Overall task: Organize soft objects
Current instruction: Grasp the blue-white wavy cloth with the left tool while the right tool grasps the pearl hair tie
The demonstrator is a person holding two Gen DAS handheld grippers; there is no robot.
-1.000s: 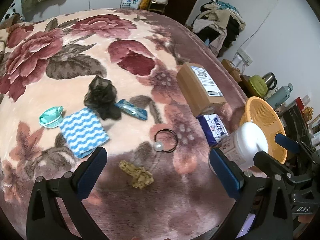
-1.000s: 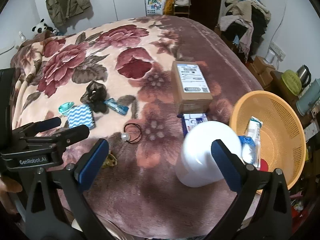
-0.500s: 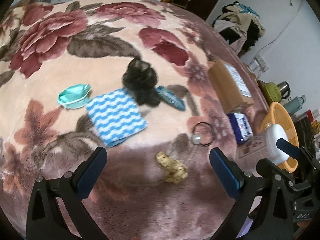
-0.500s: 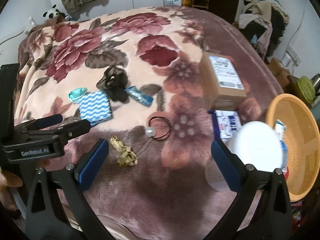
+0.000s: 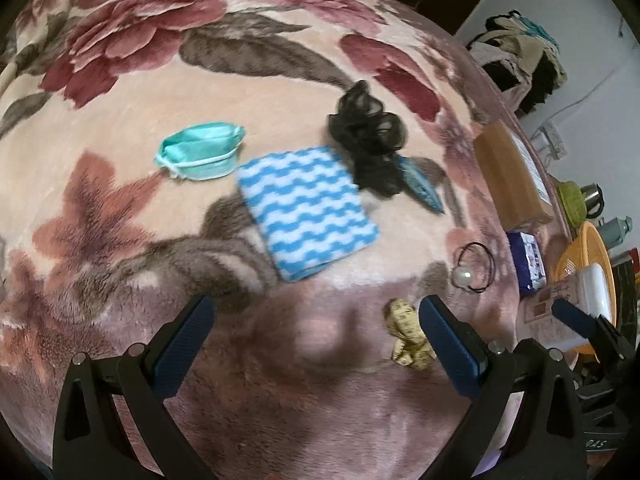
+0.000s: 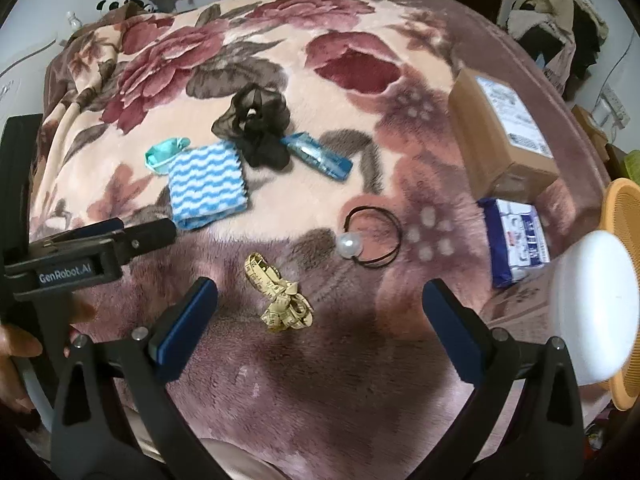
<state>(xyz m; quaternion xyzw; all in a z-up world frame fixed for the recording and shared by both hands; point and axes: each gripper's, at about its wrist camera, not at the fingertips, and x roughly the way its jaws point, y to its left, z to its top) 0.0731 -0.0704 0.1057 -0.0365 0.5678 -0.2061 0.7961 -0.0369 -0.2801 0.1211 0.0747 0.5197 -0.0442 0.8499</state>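
the right gripper (image 6: 320, 320) hung with its jaws wide apart and nothing between them, and the crumpled tape measure (image 6: 280, 300) lay on the blanket (image 6: 360, 380) almost straight ahead of it, a touch toward the left finger and just beyond the fingertips. the tape's bundle ran at a slant, its thinner loose end up and to the left, its thicker knot down and to the right, so the long axis lay roughly crosswise to the opening only in part; a small turn of the wrist looked needed to close across the narrow side. the left gripper (image 5: 312, 332) was also spread open and empty, and from its camera the tape measure (image 5: 408, 340) sat just inside its right finger, partly hidden by it, so the thing was off to that gripper's right. the right one seemed the better placed of the two, being squarely over it. the hair tie (image 6: 372, 240) with its pearl bead lay a little farther on and to the right, clear of the tape. the striped cloth (image 6: 206, 184), the mask (image 6: 162, 154) and the dark scrunchie (image 6: 256, 128) lay well apart beyond, nearer the left gripper's line. the basket (image 6: 622, 216) stood at the far right edge, beside the white bottle (image 6: 592, 312), so any carry would likely go rightward.
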